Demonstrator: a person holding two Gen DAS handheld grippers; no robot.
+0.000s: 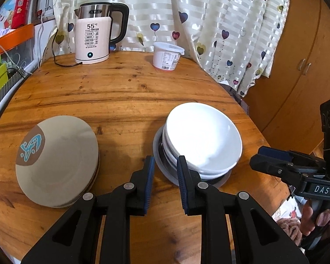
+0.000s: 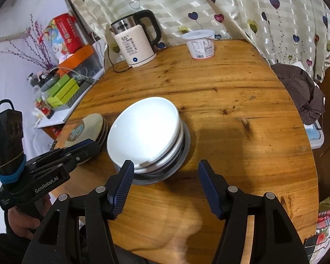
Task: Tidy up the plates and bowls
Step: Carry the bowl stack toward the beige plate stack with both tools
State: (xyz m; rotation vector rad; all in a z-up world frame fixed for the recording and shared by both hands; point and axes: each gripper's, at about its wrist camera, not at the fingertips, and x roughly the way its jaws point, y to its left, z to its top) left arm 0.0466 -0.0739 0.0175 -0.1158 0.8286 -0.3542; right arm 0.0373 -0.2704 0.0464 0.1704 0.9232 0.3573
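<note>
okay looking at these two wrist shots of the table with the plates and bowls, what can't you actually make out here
- White bowl stack: how many bowls sit under the top one; both views show only edges, and the top bowl covers the rest.
- Beige plates: exact count; left wrist view shows only rim edges, and the left gripper overlaps them in the right wrist view.
- Kettle panel text below "55": too small in both.
- White tub label: too small to read.

White bowls nested, tilted, on a grey plate, right. Beige plates stacked, tilted, left.
</note>
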